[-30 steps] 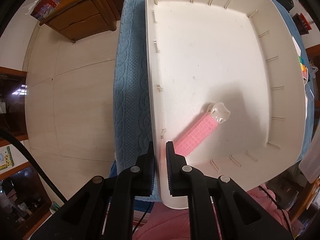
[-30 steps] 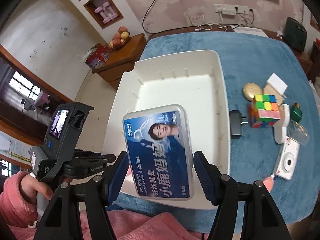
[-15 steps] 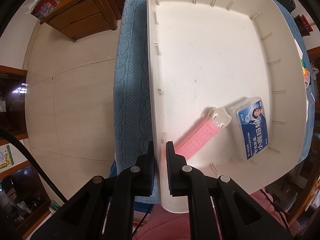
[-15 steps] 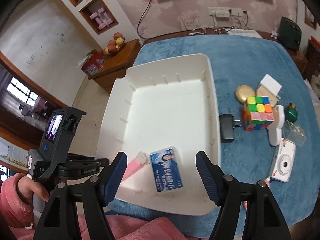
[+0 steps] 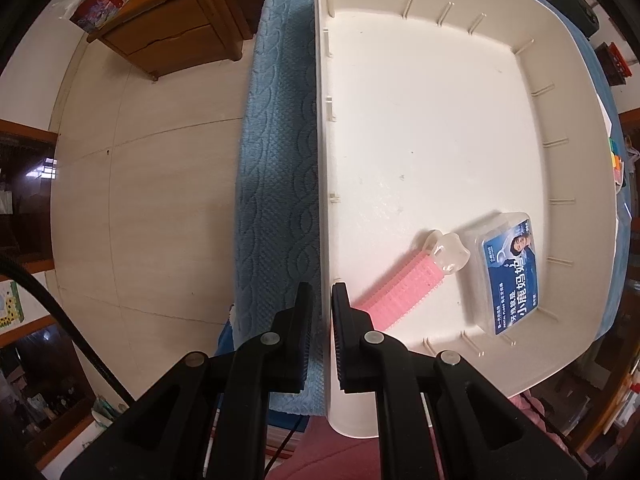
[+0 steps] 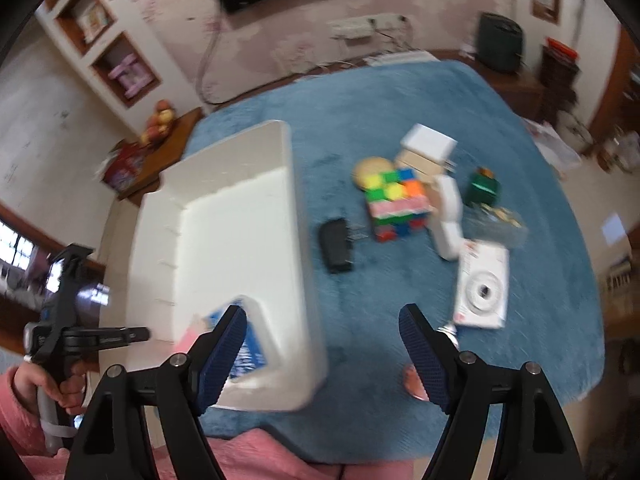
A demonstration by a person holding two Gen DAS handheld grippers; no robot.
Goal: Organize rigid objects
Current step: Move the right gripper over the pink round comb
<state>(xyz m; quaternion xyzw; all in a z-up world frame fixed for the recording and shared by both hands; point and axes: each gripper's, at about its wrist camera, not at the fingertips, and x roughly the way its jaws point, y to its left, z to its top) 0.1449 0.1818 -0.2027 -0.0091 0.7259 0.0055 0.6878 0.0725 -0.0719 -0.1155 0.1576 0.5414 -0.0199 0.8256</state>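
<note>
**Left clamp on the tray wall, right jaws wide over the cloth**

On my far left, in the right wrist view, the person's hand [image 6: 60, 384] in a pink sleeve grips the handle of the left gripper [image 5: 321, 320]. From its own camera I see that gripper pointing straight down, its jaws pinched on the near left wall of the white tray [image 5: 326, 216], one finger outside against the blue cloth [image 5: 280, 160], the other inside.

Inside the tray, near that corner, lies the pink comb-like piece [image 5: 400, 294] with a clear cap at its far end. Just to its right, lying flat, is the clear floss box [image 5: 508, 272] with the blue label, close to the near right corner.

Moving right, my right gripper [image 6: 320, 344] has just been opening; its jaws stand wide apart with nothing between them, over the tray's right wall and the cloth. The picture is blurred. Beyond it on the cloth sit a black plug [image 6: 336, 244], the colour cube [image 6: 396, 204], a white box [image 6: 428, 144], a small green item [image 6: 484, 188] and a white camera [image 6: 482, 288].
</note>
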